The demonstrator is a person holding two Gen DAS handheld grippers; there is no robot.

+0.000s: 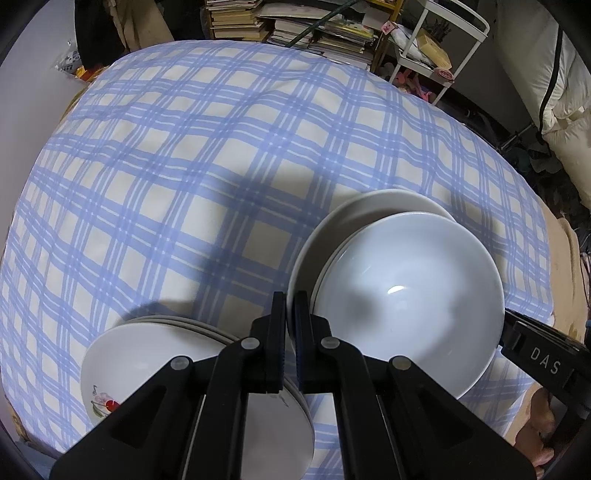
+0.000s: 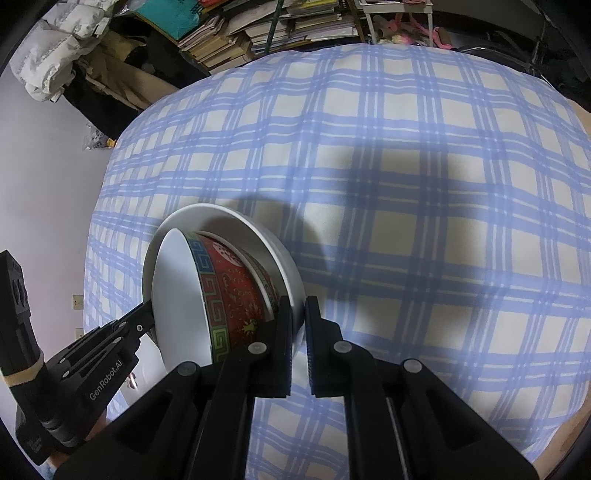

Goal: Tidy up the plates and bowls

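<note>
A stack of nested bowls hangs tilted between both grippers. The outer white bowl (image 1: 332, 225) holds a red patterned bowl (image 2: 236, 291) with a plain white inside (image 1: 406, 295). My left gripper (image 1: 290, 325) is shut on the outer bowl's near rim. On the opposite rim of the outer white bowl (image 2: 284, 258), my right gripper (image 2: 299, 317) is shut too. Each view catches the other tool: the right gripper's body (image 1: 539, 354) and the left gripper (image 2: 146, 312) at the stack's edge. A stack of white plates with a flower print (image 1: 147, 362) lies below the left gripper.
A blue and cream checked cloth (image 1: 184, 166) covers the table. Piles of books (image 1: 258, 22) and a white wire rack (image 1: 436, 48) stand beyond its far edge. A pale wall (image 2: 44, 206) runs along the left side.
</note>
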